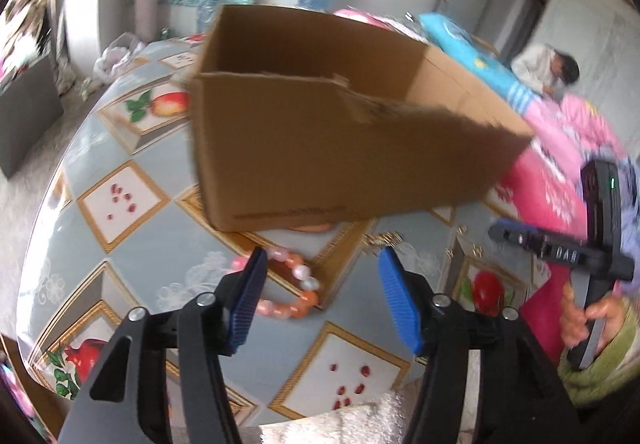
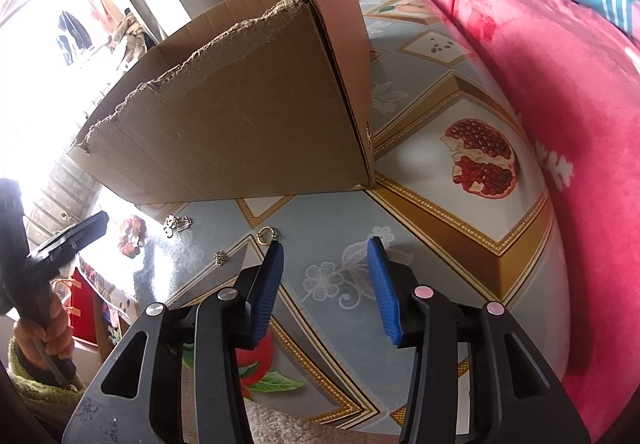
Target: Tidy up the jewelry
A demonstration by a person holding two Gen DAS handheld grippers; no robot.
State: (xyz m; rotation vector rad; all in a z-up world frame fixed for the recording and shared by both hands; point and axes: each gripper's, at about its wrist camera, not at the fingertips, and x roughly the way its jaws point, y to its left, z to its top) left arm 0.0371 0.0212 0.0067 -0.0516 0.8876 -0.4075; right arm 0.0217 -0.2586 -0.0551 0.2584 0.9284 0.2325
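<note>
in the left wrist view the left gripper fills the lower middle of the frame, its blue fingers spread wide and holding nothing. a pink and orange bead bracelet lies on the tabletop just behind the left finger, partly hidden by it, not pinched. an open cardboard box with torn edges sits in the centre of the frame, beyond the bracelet.

in the right wrist view the right gripper sits at lower centre, its fingers moderately apart and empty over the patterned tabletop. a small ring lies just above the left fingertip. further left lie a tiny earring, a silver clasp piece and the bracelet, all below the box, which fills the upper left. a pink blanket covers the right side.
</note>
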